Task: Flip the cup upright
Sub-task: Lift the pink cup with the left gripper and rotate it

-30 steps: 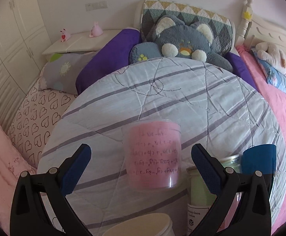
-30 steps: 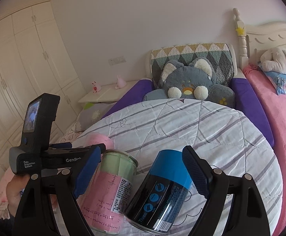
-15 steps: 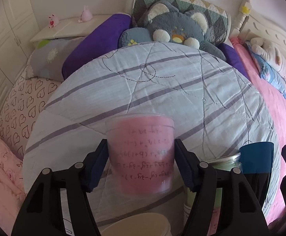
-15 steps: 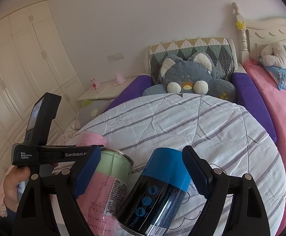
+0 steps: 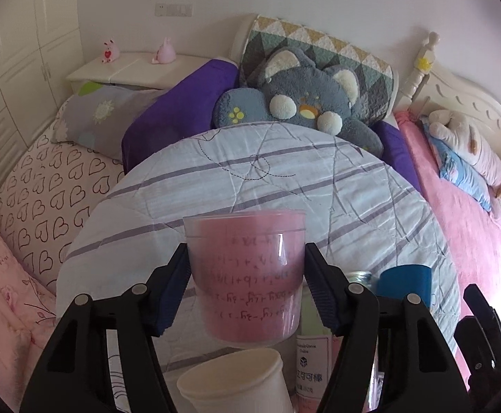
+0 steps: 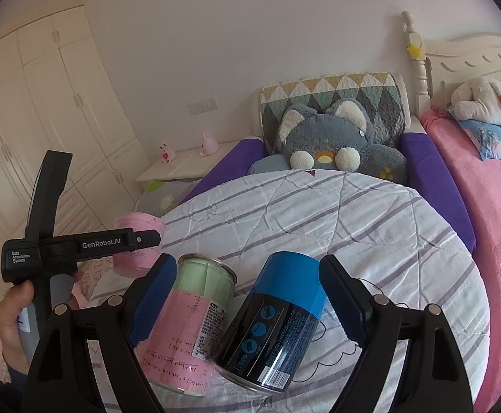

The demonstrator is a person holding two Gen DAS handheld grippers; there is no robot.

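Observation:
My left gripper (image 5: 245, 285) is shut on a clear plastic cup with a pink handwritten liner (image 5: 245, 275), held off the round table, wide rim up. In the right wrist view the same cup (image 6: 137, 241) hangs in the left gripper at the left, above the table's edge. My right gripper (image 6: 247, 296) is open, its blue pads either side of a jar and a can without touching them.
A glass jar with green and pink paper (image 6: 190, 323) and a black can with a blue cap (image 6: 271, 323) stand on the striped round tablecloth (image 6: 353, 227). A white paper cup (image 5: 236, 382) sits below the left gripper. Beds, pillows and plush toys surround the table.
My left gripper closed on the pink cup, then lifted it off the table and raised it. My right gripper stayed open near the jar and can.

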